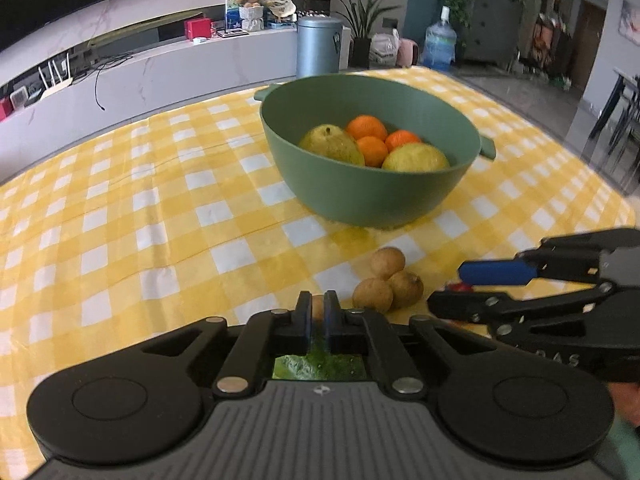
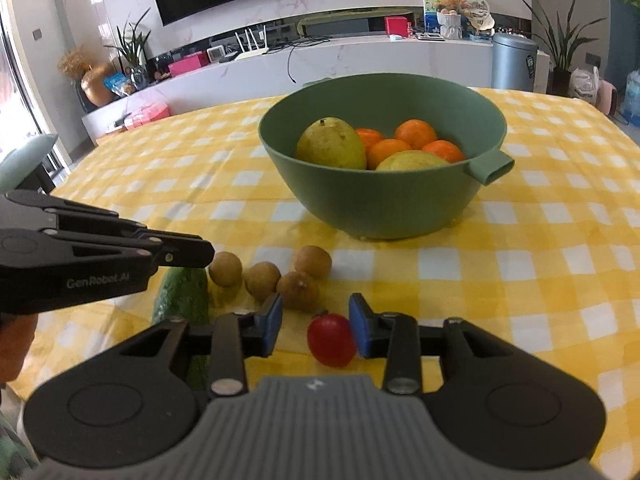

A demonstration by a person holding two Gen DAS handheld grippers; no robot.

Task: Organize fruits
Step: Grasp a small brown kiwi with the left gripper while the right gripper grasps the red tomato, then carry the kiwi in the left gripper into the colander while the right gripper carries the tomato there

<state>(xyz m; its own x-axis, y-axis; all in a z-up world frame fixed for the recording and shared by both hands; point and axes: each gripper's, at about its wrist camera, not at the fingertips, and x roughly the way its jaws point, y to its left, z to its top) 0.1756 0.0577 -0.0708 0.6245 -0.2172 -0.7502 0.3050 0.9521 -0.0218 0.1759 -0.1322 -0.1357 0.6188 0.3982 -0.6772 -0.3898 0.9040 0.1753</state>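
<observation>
Two hand-held grippers work low over the tabletop (image 2: 520,280): my left hand-held gripper (image 1: 318,312) is together above the cucumber (image 2: 182,294). Rightward, the right hand-held gripper (image 2: 316,326) stands apart around the cherry tomato (image 2: 331,340), near the longans (image 2: 298,290). It looks light, slick and easily crushed, so I'd pinch its middle gently.

The left hand-held gripper (image 1: 318,312) is matte black, with a ribbed grey housing, two round black discs on either side, silver rivets at the linkage pivots and blue pads inside its fingers. The right hand-held gripper (image 2: 316,322) matches it, with blue pads (image 2: 362,330) and small screws. White "GenRobot.AI" lettering marks one side. A pale green sleeve (image 1: 622,446) shows at the edge.
</observation>
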